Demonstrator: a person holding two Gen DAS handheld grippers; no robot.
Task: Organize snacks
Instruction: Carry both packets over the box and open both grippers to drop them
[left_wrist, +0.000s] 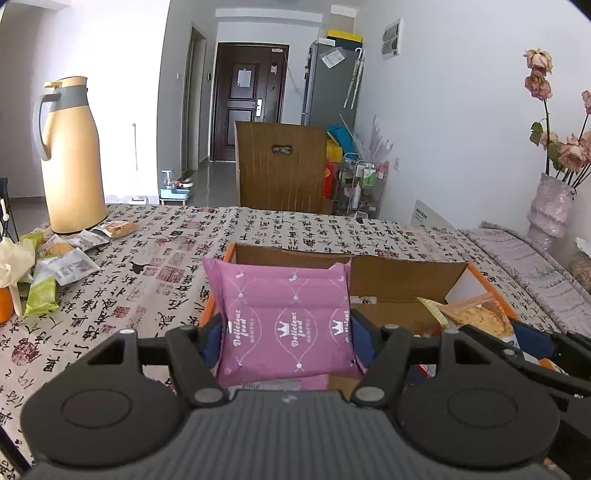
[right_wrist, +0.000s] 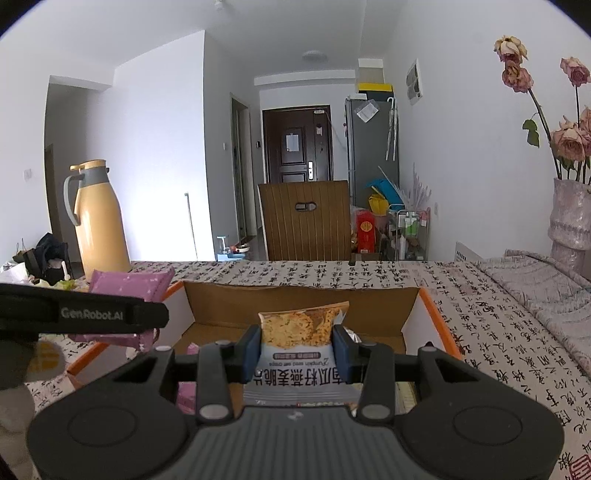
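Note:
My left gripper (left_wrist: 284, 334) is shut on a purple snack packet (left_wrist: 284, 317), which hangs over the left end of an open cardboard box (left_wrist: 402, 277) with orange edges. My right gripper (right_wrist: 297, 349) is shut on a white oat crisp packet (right_wrist: 301, 332) above the same box (right_wrist: 295, 306). In the left wrist view the oat crisp packet (left_wrist: 476, 314) and the right gripper's fingers (left_wrist: 532, 339) show at the right. In the right wrist view the purple packet (right_wrist: 129, 284) and the left gripper's arm (right_wrist: 92, 314) show at the left. Another purple packet (right_wrist: 186, 397) lies inside the box.
A pile of loose snack packets (left_wrist: 62, 264) lies on the patterned tablecloth at the left, in front of a tall yellow thermos (left_wrist: 72, 158). A vase of dried roses (left_wrist: 550, 206) stands at the right. A wooden chair (left_wrist: 282, 170) is behind the table's far edge.

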